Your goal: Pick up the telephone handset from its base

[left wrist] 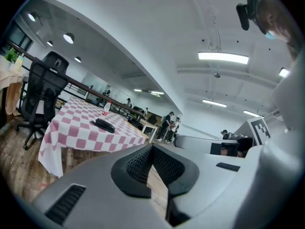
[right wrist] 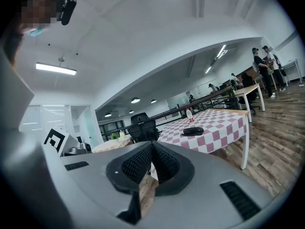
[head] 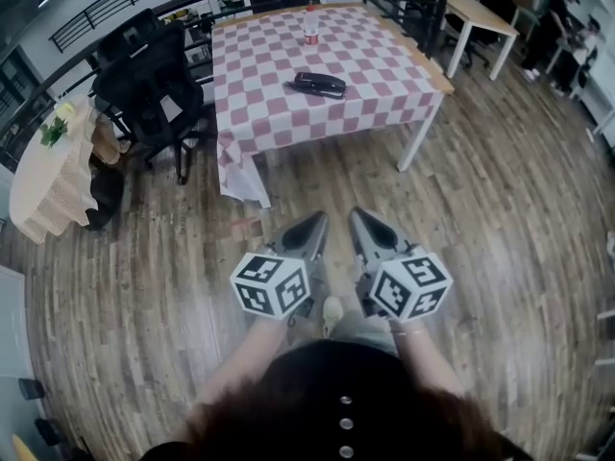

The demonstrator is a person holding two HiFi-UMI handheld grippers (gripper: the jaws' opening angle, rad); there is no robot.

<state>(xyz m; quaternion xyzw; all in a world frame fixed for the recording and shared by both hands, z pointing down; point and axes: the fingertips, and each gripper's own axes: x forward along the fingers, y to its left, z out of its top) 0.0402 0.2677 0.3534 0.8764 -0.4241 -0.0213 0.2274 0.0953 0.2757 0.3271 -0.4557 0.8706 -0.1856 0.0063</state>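
Note:
A black telephone (head: 320,84) with its handset lying on the base sits near the front of a table covered in a pink-and-white checked cloth (head: 279,113). It also shows as a small dark shape in the left gripper view, the telephone (left wrist: 105,125), and in the right gripper view, the telephone (right wrist: 193,131). Both grippers hang side by side over the wooden floor, well short of the table. My left gripper (head: 315,223) is shut with nothing in it, its pads (left wrist: 143,163) meeting at the tip. My right gripper (head: 361,219) is shut and empty too, its pads (right wrist: 162,163) touching.
A bottle with a red label (head: 310,27) stands at the far side of the table. A black office chair (head: 149,84) stands left of it, next to a round table with a pale cloth (head: 53,176). More desks and people (head: 557,27) are at the far right.

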